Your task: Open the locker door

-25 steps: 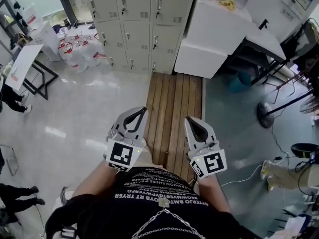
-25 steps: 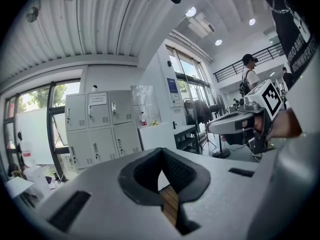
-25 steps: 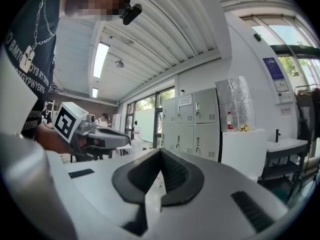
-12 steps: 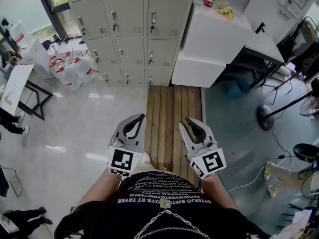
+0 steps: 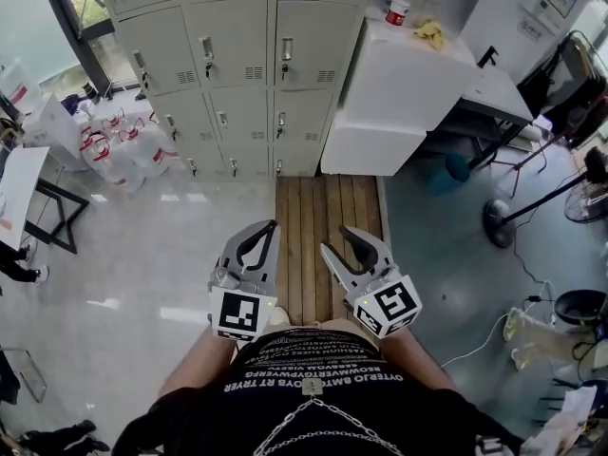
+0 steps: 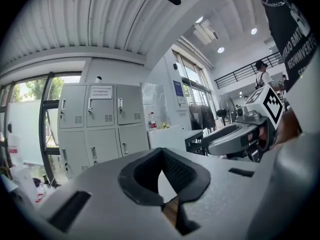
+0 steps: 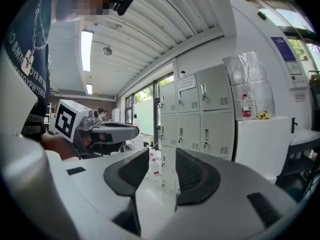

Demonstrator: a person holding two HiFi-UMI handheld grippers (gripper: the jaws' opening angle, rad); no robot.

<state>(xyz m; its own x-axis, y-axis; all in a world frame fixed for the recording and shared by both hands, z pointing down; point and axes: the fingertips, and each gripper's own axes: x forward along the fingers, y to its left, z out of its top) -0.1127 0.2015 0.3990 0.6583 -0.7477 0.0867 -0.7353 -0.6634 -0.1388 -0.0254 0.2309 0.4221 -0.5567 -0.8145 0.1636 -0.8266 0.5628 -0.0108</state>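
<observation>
**Both grippers well short of the lockers, right one spread**

The right gripper (image 5: 338, 238) is released. Its 2 jaws have just been opening, and its own view shows a clear gap between the dark pads with nothing in it. The left gripper (image 5: 272, 225) is clenched: its 2 jaw tips meet and nothing is caught between them (a small loop of open space shows behind the tips). The 2 grippers are held side by side, near each other but apart. They sit just ahead of the person's black shirt with white lettering (image 5: 313, 388), and each points forward roughly level.

In the head view a strip of brown wooden planks (image 5: 328, 212) runs under them, with glossy pale floor (image 5: 142, 245) to its left. The strip ends at a bank of pale grey metal lockers (image 5: 237, 74), well apart from both grippers. Every locker door in view lies shut, each with a small upright handle, and neither gripper touches one.

Just right of the lockers stands a white boxy cabinet (image 5: 408, 79). On top of it are a clear bottle with a red label (image 5: 398, 6) and a crumpled yellow thing (image 5: 429, 33). Left of the lockers, a cluster of clear plastic jugs with red labels (image 5: 114, 145) sits on the floor.
</observation>
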